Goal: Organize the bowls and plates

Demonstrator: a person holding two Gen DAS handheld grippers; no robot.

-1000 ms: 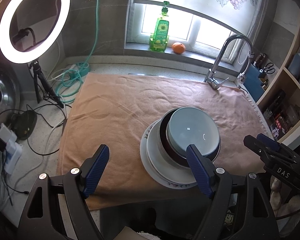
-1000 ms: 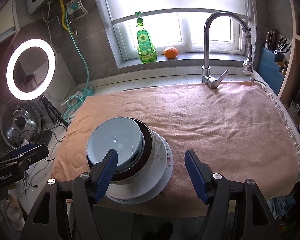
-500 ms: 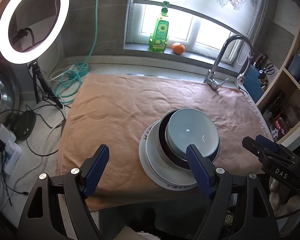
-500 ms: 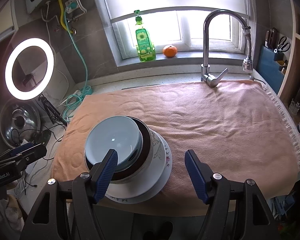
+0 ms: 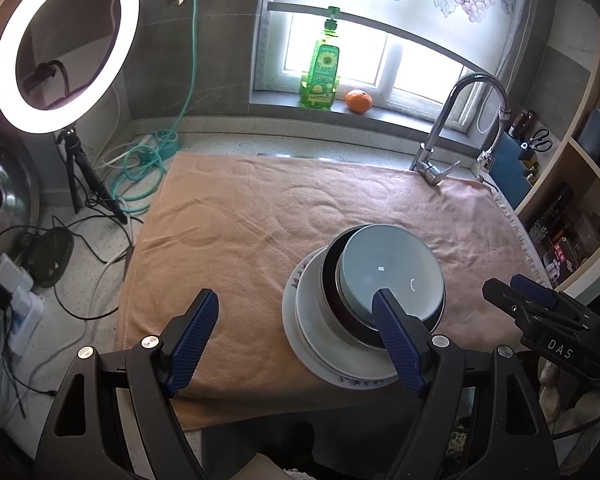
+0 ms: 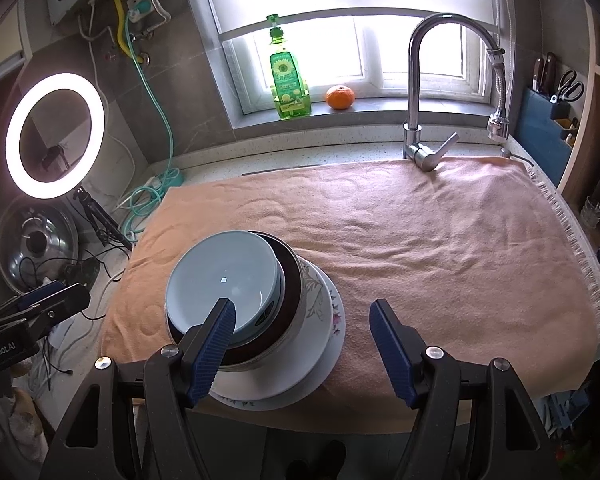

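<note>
A stack of dishes stands on the orange towel (image 5: 240, 224) near its front edge. On top is a pale blue bowl (image 5: 388, 272) (image 6: 224, 276), inside a dark brown bowl (image 5: 334, 280) (image 6: 290, 280), on a white plate (image 5: 312, 320) and a flower-rimmed plate (image 6: 334, 320). My left gripper (image 5: 296, 338) is open and empty, held above the towel's front edge, its right finger in front of the stack. My right gripper (image 6: 300, 346) is open and empty, its left finger in front of the stack. Each gripper shows at the edge of the other's view.
A tap (image 6: 420, 92) stands at the towel's back right. A green soap bottle (image 6: 288, 80) and an orange (image 6: 340, 98) sit on the windowsill. A ring light (image 5: 60, 44), cables and a steel lid (image 6: 36, 240) are at the left. Shelves (image 5: 580, 200) are at the right.
Both grippers have drifted slightly; the stack sits a little lower and closer in both views. Both stay open and empty. The dishes have not moved.
</note>
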